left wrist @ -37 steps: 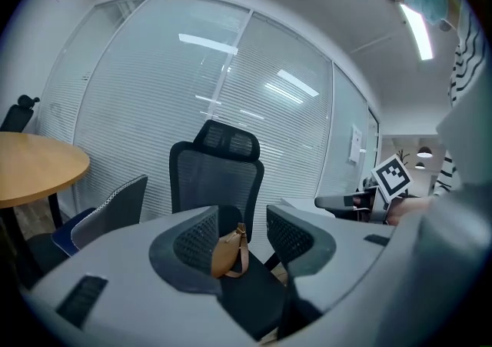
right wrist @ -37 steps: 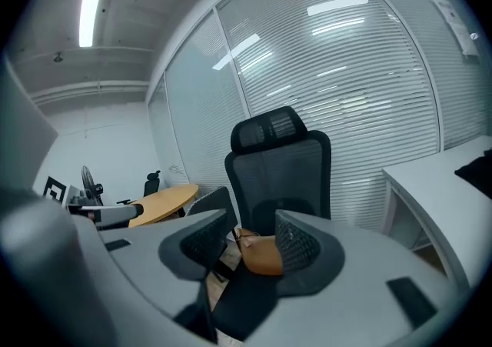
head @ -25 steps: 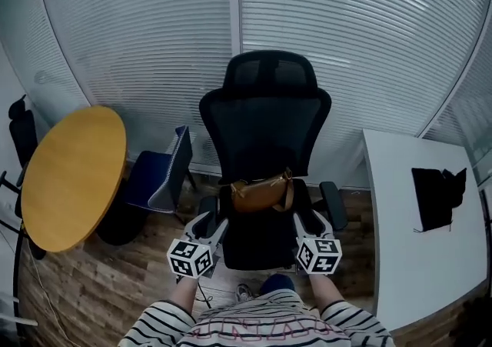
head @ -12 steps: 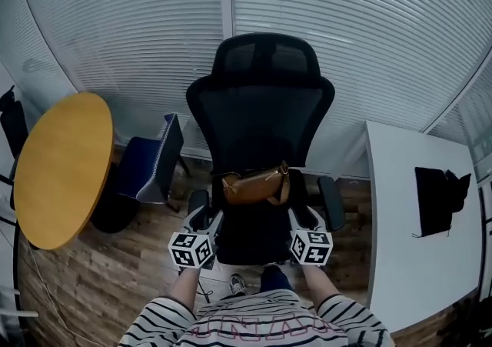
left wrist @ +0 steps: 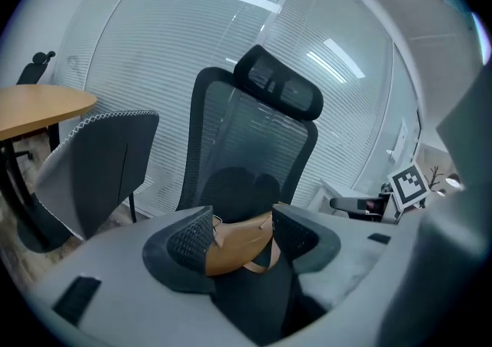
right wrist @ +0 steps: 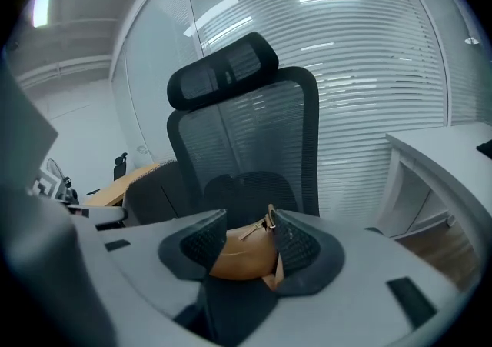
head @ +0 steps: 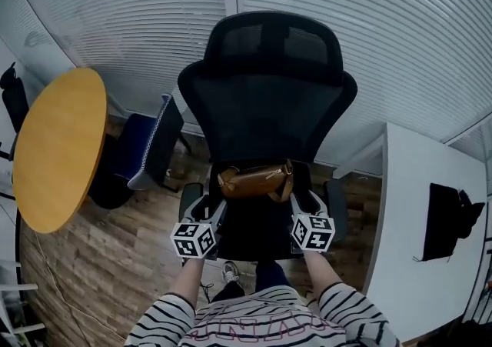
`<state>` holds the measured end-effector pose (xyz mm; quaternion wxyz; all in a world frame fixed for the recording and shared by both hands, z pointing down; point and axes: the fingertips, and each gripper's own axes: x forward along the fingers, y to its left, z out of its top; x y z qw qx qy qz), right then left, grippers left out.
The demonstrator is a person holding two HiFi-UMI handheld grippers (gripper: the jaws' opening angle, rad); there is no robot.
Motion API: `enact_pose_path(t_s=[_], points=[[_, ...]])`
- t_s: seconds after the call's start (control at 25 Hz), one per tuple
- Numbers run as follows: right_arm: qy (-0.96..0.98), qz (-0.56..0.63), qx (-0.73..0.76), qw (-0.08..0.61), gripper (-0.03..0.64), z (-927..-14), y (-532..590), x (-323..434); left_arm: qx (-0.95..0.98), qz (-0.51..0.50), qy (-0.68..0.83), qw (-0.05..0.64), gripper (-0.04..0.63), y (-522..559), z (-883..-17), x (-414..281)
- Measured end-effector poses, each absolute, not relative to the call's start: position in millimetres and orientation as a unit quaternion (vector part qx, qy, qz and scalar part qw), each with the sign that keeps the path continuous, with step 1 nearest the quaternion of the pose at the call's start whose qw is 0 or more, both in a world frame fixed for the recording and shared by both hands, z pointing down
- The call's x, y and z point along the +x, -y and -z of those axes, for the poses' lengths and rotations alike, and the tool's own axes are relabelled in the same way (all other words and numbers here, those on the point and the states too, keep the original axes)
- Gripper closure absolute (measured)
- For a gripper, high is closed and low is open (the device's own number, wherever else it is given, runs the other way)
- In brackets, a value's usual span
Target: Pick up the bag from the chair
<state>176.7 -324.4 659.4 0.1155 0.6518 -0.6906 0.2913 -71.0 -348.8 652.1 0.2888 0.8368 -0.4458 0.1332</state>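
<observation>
Bag: we saw a brown bag [head: 254, 181] lying across the back of the seat, against the backrest, its strap looping off the right end.
Chair: a black mesh chair [head: 269, 99] with a headrest faced us; its armrests stood on both sides of the seat.
Left gripper: we logged the left gripper [head: 209, 213] over the front-left of the seat, near the bag's left end and short of it.
Left jaws: in the left gripper view they stood apart, nothing clamped; the bag [left wrist: 234, 245] showed through the gap, beyond the tips.
Right gripper: we logged the right gripper [head: 306, 205] over the front-right of the seat, near the strap end of the bag.
Right jaws: in the right gripper view they were apart too, gripping nothing; the bag [right wrist: 244, 257] sat framed between them, farther on.
Contact: we saw neither gripper touching the bag in the head view.
Arms: striped sleeves [head: 161, 322] reached forward from the bottom edge.
Left of chair: we noted a blue chair [head: 150, 145] and a round table [head: 58, 149].
Right of chair: we noted a white desk [head: 415, 215] with a dark item [head: 446, 222] on it.
Backdrop: blinds [head: 138, 22] behind, wood floor [head: 115, 261] below.
</observation>
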Motion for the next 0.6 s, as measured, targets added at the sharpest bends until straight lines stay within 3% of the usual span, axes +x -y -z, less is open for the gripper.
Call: enact_pose_path(t_s=[0.6], points=[[0.701,-0.333,0.619,0.122,0.398,-755.7,422.7,195.4,0.782,-0.123,0.499,0.351,0.343,426.2,-732.6,-48.7]])
